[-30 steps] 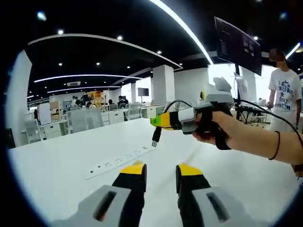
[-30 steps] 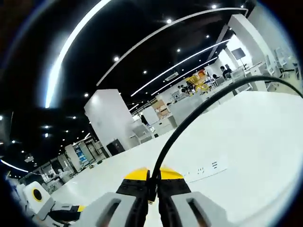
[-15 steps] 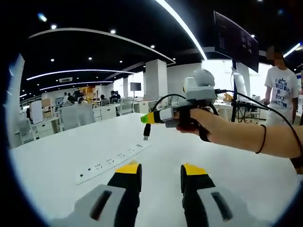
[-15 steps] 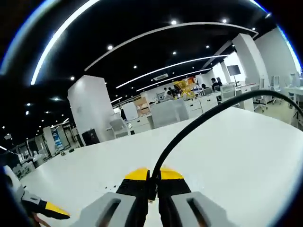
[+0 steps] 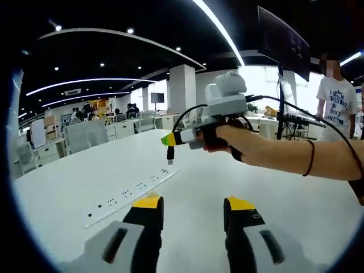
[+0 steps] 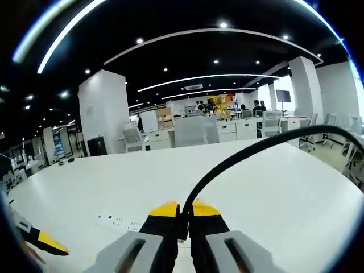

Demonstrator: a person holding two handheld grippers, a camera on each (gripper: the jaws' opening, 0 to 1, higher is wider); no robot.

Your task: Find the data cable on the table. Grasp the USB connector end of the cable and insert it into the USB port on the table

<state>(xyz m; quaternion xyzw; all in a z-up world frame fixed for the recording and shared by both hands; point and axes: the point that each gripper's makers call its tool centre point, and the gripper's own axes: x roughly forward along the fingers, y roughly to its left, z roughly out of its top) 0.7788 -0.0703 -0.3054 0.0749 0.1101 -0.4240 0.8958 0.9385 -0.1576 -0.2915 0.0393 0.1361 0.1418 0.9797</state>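
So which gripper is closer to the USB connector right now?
Right. The right gripper is shut on the cable, the USB connector hanging just below its jaws. The left gripper is open and well apart from it, lower in the left gripper view.

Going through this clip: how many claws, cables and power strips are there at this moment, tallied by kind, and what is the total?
2 claws: left claw, open; right claw, shut
1 data cable, held in the right claw
1 power strip, lying on the white table
Total: 4
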